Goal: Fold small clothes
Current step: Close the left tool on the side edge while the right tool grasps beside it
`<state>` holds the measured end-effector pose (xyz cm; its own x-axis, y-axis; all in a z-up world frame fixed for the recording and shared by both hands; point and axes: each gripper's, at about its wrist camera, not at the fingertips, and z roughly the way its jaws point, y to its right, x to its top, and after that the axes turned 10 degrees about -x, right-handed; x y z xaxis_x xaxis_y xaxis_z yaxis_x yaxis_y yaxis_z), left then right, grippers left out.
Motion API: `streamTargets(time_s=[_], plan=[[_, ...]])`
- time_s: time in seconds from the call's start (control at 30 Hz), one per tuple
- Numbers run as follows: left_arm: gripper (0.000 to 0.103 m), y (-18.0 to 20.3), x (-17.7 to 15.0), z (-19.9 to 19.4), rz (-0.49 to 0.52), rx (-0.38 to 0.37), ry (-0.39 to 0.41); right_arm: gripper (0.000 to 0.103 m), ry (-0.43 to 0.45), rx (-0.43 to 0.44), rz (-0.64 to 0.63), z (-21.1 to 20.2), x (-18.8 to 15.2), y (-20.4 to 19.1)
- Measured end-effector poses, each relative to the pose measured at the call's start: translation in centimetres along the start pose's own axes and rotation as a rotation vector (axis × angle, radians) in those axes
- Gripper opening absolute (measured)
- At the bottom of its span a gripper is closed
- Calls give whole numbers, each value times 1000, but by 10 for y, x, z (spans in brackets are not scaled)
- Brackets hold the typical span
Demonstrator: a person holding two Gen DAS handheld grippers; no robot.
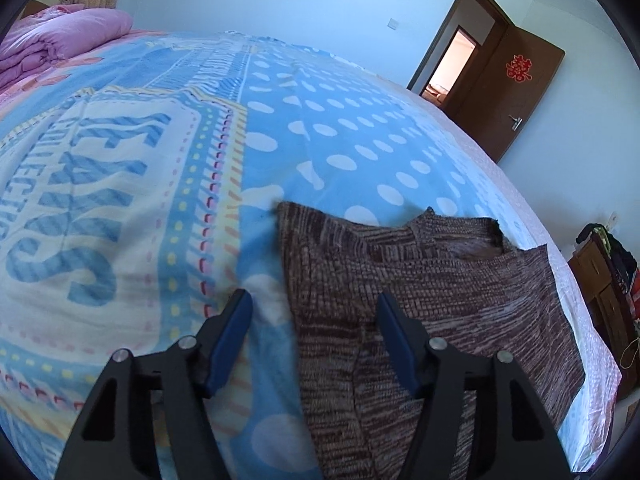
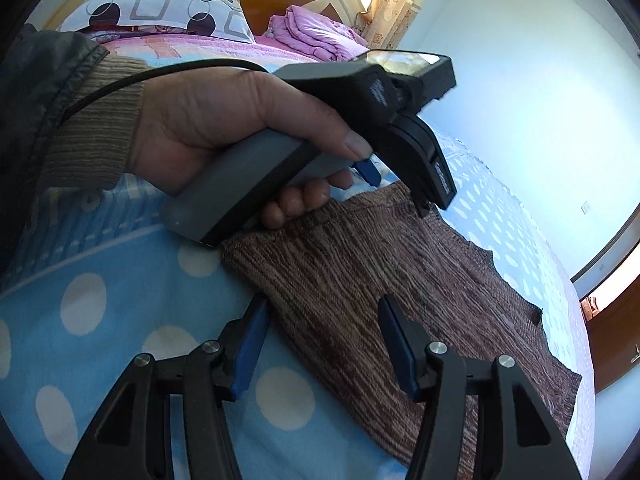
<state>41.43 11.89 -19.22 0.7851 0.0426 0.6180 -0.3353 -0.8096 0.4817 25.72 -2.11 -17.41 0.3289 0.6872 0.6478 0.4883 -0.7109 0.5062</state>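
Note:
A brown knitted garment (image 1: 432,300) lies flat on the blue dotted bedsheet (image 1: 340,120). My left gripper (image 1: 314,308) is open just above the garment's left edge, one finger over the sheet and one over the knit. My right gripper (image 2: 322,312) is open over the garment (image 2: 360,272) at its near edge, empty. The right wrist view also shows the left gripper's body (image 2: 304,160) held in a hand above the garment's far corner.
A folded pink quilt (image 1: 60,36) and a patterned pillow (image 2: 160,10) lie at the head of the bed. An open brown door (image 1: 500,80) stands in the far wall. A wooden cabinet (image 1: 604,300) with clothes stands beside the bed's right edge.

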Motion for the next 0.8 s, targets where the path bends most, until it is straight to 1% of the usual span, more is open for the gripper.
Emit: streamTargets(time_s=[0.17, 0.23, 0.27, 0.3, 0.33, 0.4, 0.47, 0.5, 0.53, 0.6, 0.67, 0.73, 0.77, 0.8], plan=[[65, 1, 0, 2, 10, -2, -15, 57, -3, 0, 3, 6, 8, -3], [55, -2, 0, 0, -2, -15, 0, 56, -3, 4, 7, 7, 13, -4], [42, -4, -1, -2, -11, -32, 7, 52, -1, 13, 6, 8, 15, -4], [29, -5, -1, -2, -18, -46, 10, 46, 2, 25, 0, 9, 16, -5], [26, -7, -1, -2, -29, -62, 9, 43, 4, 31, -6, 11, 17, -4], [26, -8, -1, -1, -32, -66, 8, 35, 6, 40, -16, 12, 18, -7], [27, -6, -1, 1, -26, -49, 0, 35, 3, 44, -9, 13, 18, -7], [30, -5, -1, 2, -26, -41, -4, 35, 2, 51, 0, 13, 18, -6], [31, -5, 0, 3, -27, -38, -9, 35, 1, 55, 9, 14, 18, -5], [32, -7, 0, 4, -35, -45, -12, 35, -4, 60, 22, 18, 18, -3], [32, -8, -1, 3, -37, -53, -9, 35, -4, 40, 20, 22, 20, -4], [27, -9, -2, 1, -36, -64, -4, 34, 2, 31, 6, 22, 22, -6], [18, -10, -2, 1, -43, -76, -2, 25, 9, 42, -4, 20, 22, -8], [15, -12, -2, 0, -53, -91, 0, 12, 16, 45, -14, 18, 22, -11]])
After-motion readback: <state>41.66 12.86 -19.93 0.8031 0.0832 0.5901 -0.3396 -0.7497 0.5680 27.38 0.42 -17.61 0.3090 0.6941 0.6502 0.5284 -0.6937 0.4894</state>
